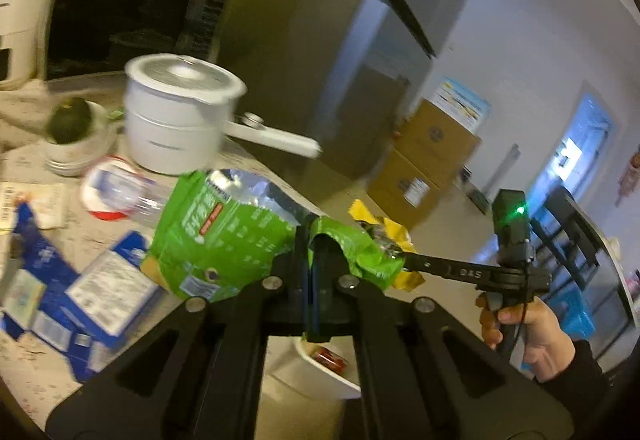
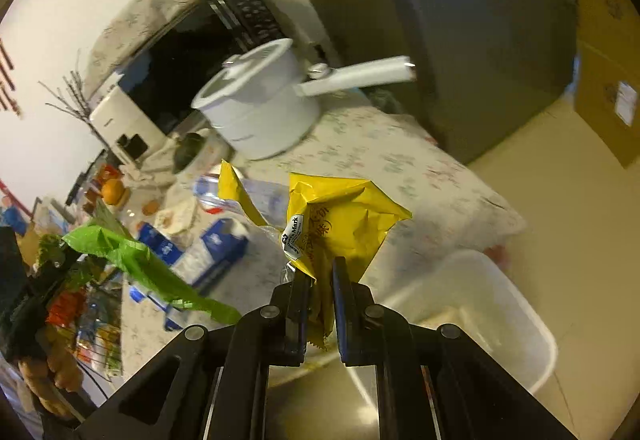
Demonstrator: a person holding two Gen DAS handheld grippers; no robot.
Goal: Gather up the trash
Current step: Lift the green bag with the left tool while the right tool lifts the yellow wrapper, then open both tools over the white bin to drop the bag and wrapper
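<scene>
My left gripper (image 1: 312, 260) is shut on a green snack bag (image 1: 224, 232) and holds it above the table edge; the bag also shows in the right wrist view (image 2: 136, 260). My right gripper (image 2: 322, 280) is shut on a crumpled yellow wrapper (image 2: 340, 224), held in the air past the table's corner. In the left wrist view the right gripper (image 1: 404, 260) pinches the yellow wrapper (image 1: 384, 228) right beside the green bag. A white bin (image 2: 500, 312) sits on the floor below the right gripper; its rim shows under the left gripper too (image 1: 320, 372).
A white pot with a long handle (image 1: 176, 116) stands on the patterned tablecloth (image 2: 380, 156). Blue cartons (image 1: 92, 280), a plastic bottle (image 1: 120, 192) and a bowl with an avocado (image 1: 72, 124) lie on the table. A microwave (image 1: 132, 20) and cardboard boxes (image 1: 432, 156) stand behind.
</scene>
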